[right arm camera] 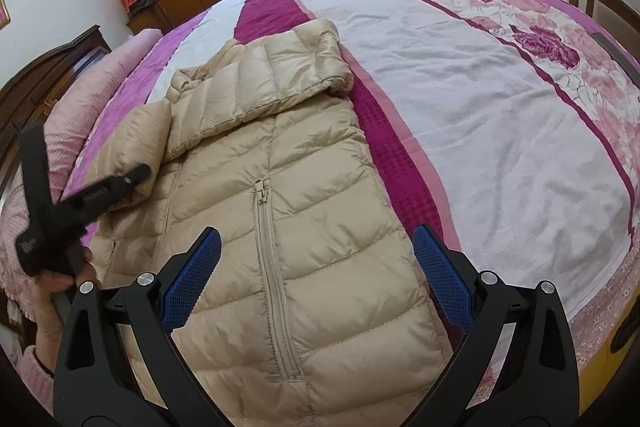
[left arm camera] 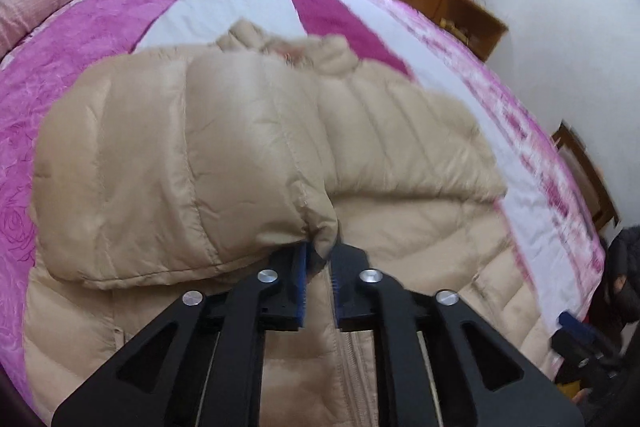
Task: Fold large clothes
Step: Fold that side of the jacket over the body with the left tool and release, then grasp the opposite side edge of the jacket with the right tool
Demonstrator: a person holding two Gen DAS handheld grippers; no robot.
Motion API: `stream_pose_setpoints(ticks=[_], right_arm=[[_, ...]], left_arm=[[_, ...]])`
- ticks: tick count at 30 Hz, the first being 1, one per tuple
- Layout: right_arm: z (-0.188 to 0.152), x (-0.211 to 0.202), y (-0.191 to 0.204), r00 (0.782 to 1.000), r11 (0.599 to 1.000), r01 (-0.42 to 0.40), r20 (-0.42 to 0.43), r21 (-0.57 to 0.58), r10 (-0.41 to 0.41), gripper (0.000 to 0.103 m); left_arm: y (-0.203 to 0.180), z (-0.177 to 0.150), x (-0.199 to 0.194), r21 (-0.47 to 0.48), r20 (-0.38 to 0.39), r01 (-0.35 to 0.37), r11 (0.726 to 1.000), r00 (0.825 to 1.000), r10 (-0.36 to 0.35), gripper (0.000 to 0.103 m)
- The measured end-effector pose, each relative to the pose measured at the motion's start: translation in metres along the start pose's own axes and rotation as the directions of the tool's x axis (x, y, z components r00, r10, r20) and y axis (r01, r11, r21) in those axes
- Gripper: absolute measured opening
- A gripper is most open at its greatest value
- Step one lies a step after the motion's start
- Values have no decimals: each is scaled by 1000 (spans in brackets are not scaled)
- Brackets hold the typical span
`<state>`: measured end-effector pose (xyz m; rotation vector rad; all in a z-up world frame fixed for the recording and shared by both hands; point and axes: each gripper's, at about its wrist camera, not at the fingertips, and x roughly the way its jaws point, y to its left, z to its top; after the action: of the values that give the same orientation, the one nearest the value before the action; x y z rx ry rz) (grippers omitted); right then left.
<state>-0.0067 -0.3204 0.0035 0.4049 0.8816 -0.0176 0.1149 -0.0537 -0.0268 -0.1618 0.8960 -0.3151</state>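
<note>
A beige quilted puffer jacket (right arm camera: 280, 211) lies zipped and face up on a bed with a pink, white and magenta floral bedspread (right arm camera: 460, 87), between two hand-held black grippers with blue pads.

In the right wrist view, at the left edge, a hand (right arm camera: 60, 287) in a pink sleeve holds the left gripper (left arm camera: 320, 259), blurred, over the jacket's folded left sleeve (left arm camera: 180, 167). In its own view that gripper's jaws stand slightly parted with the sleeve's cuff between them; whether the pads press on it I cannot tell. The other sleeve lies folded across the chest in the centre. At the bottom centre, the right gripper (right arm camera: 316, 283) hangs over the jacket's lower front, jaws spread wide and empty.
</note>
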Motion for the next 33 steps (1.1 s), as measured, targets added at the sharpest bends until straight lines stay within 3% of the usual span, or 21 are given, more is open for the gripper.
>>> stream_pose_setpoints(ticks=[2,5,11,15,19,27,33], right_arm=[[-1,2,-1,1000,1000,1,-5,4,-1,96],[-2,4,0,1000,1000,-6,-14,5,6,96],[-1,1,12,1000,1000,-21,-10,-23,21,96],[1,0,25,999,998,-45,-11,-37,45,96],[2,3,48,998,995,-68,-22,-71,67,96],[4,16,121,989,973,-142,-57,-180,134,96],[4,31,186,980,939,-196,-87,-283,178,96]], left_arm=[[-1,-3,0,12,-17,15,1000,1000,-15,41],[-5,-5,-9,14,-16,21,1000,1000,-20,64],[-4,-9,-34,42,-41,-11,999,999,13,80],[10,-14,-55,66,-45,-83,994,995,86,82],[41,-19,-70,26,-65,-150,988,986,152,82],[107,-28,-93,-28,-91,-292,956,953,289,82],[142,-32,-107,-69,-111,-326,943,942,318,82]])
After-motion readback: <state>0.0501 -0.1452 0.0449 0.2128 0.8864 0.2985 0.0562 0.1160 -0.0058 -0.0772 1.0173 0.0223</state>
